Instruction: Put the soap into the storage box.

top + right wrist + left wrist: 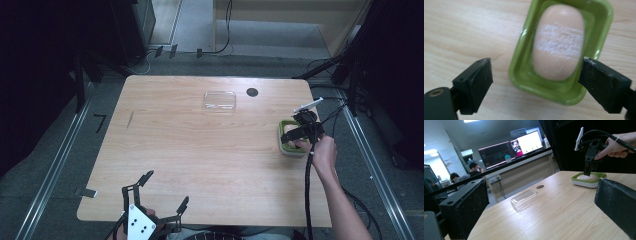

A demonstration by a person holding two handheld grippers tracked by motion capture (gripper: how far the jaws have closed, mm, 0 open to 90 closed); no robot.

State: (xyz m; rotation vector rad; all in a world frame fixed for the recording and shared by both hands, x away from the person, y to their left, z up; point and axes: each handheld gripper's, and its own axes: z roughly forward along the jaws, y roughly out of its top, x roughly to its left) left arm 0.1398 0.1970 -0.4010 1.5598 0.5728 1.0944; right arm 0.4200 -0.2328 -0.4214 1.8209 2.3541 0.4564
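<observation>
A pale peach soap bar [558,42] lies in a green soap dish [524,72] near the table's right edge [286,149]. My right gripper [536,82] hovers just above the dish, open, its jaws spread wider than the soap and nothing held; the high view shows this right gripper [300,132] in a hand. The left gripper view shows the dish [589,182] with that gripper [587,173] over it. My left gripper [165,192] is open at the table's near edge, its jaws wide apart. A clear plastic lid [219,100] lies at the far middle.
A dark round hole [252,92] marks the wooden table [200,155] beside the lid. Metal rails run along both sides of the table. Monitors and seated people appear far behind in the left gripper view.
</observation>
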